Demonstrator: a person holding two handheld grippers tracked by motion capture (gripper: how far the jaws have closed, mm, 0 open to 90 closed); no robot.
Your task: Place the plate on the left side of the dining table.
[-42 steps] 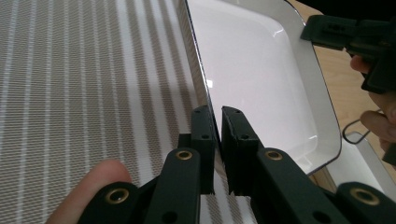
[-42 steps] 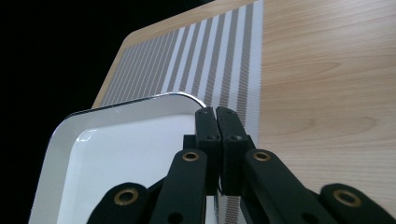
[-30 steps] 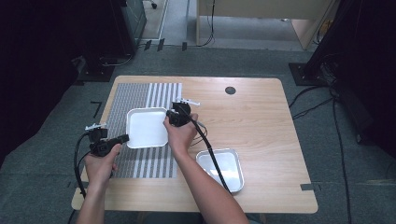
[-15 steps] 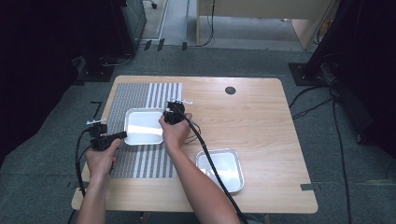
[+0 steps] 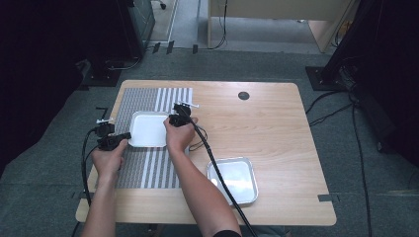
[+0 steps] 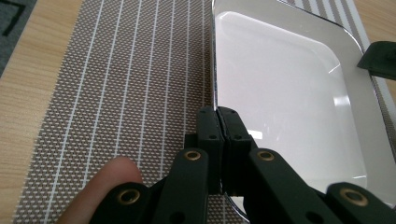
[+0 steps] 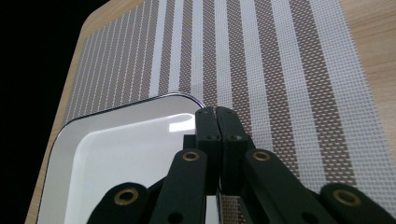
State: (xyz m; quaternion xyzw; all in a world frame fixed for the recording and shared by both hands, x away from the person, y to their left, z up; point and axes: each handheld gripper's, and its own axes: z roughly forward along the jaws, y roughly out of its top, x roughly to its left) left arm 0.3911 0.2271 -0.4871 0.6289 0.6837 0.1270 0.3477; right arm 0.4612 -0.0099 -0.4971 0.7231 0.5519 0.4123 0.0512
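The white tray (image 5: 149,129) lies on the striped mat (image 5: 148,165) at the table's (image 5: 276,123) left half. The left gripper (image 6: 218,122) is clenched on the tray's left rim; the right gripper (image 7: 215,119) is clenched on its right rim, near a far corner. A second tray (image 5: 232,180) sits well apart on bare wood. No writing is readable.
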